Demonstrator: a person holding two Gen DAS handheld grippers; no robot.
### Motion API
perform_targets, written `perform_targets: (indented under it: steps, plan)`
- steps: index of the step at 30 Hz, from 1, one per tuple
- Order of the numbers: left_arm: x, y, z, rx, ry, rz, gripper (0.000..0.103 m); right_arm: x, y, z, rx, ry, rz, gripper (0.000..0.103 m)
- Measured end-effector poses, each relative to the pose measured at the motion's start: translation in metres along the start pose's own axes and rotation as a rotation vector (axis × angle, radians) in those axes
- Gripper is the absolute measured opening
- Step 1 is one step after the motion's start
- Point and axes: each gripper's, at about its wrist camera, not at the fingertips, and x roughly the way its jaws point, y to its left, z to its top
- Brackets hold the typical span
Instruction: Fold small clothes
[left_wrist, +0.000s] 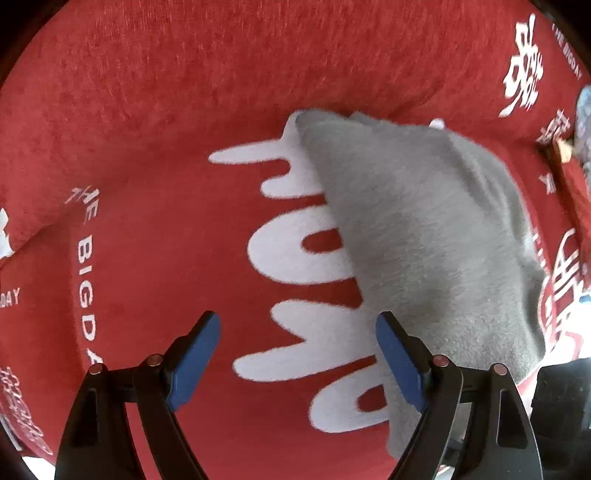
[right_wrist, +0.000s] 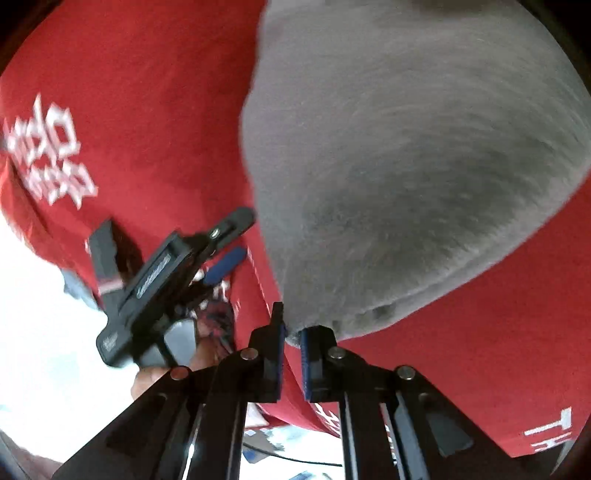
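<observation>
Right claw (right_wrist: 291, 332) pinches the near hem of the grey garment (right_wrist: 388, 166), which lies on the red cloth (right_wrist: 147, 110). Left claw (left_wrist: 297, 350) hangs spread wide and empty, just beside the garment's edge.

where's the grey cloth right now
The grey cloth lies on the red printed cover, right of centre in the left wrist view, covering part of the big white lettering; its near corner sits between the right gripper jaws.
</observation>
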Motion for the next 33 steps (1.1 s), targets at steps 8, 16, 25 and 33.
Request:
perform_targets:
  steps: [8,16,25,33]
  plan:
    - [-0.007,0.008,-0.008,-0.012,-0.015,0.03,0.087,-0.013,0.002,0.0,-0.068,0.103,-0.183,0.013]
    - [-0.023,-0.03,0.018,-0.01,-0.097,-0.01,0.087,-0.103,0.057,0.064,-0.342,-0.142,-0.367,0.013]
    - [0.013,-0.041,0.009,-0.101,-0.044,-0.004,0.091,-0.093,0.017,0.106,-0.368,-0.136,-0.569,0.004]
    - [0.005,-0.049,0.009,-0.084,-0.032,0.067,0.094,-0.116,0.014,0.099,-0.338,-0.104,-0.502,0.007]
